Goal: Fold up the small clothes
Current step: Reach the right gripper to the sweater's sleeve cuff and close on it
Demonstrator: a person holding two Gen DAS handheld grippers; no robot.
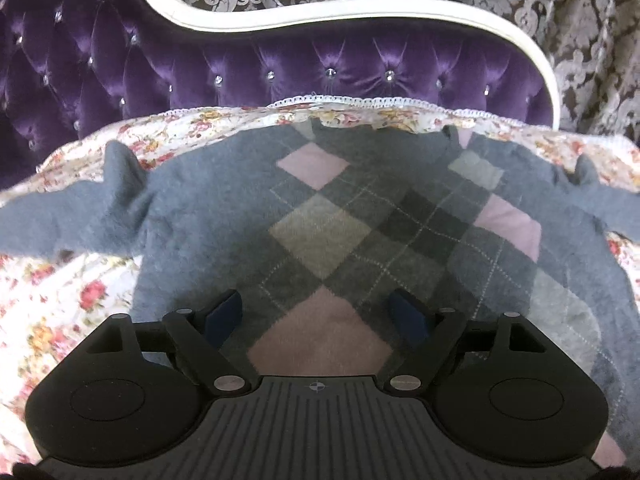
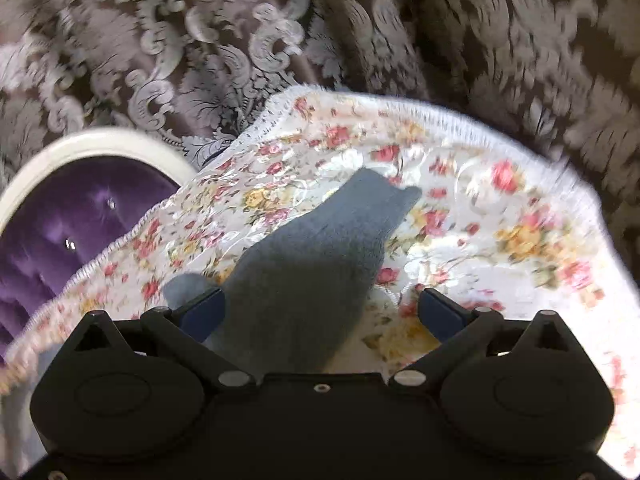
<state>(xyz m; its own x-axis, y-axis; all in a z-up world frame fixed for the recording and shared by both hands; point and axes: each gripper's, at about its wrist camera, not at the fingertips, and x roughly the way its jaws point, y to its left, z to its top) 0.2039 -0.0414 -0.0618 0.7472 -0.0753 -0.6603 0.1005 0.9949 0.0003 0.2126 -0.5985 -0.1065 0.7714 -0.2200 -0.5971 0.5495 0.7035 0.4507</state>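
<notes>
- one sweater, grey with an argyle front (pink, beige and dark diamonds), lying spread out
- two sleeves on it: one reaching off to the left in the left wrist view, one running between the fingers in the right wrist view
- one floral cover under the sweater, with a white lace edge
- one purple tufted sofa back with a white frame
- one patterned curtain behind it
- two grippers: the left gripper and the right gripper, each with two blue-padded fingers standing apart
</notes>
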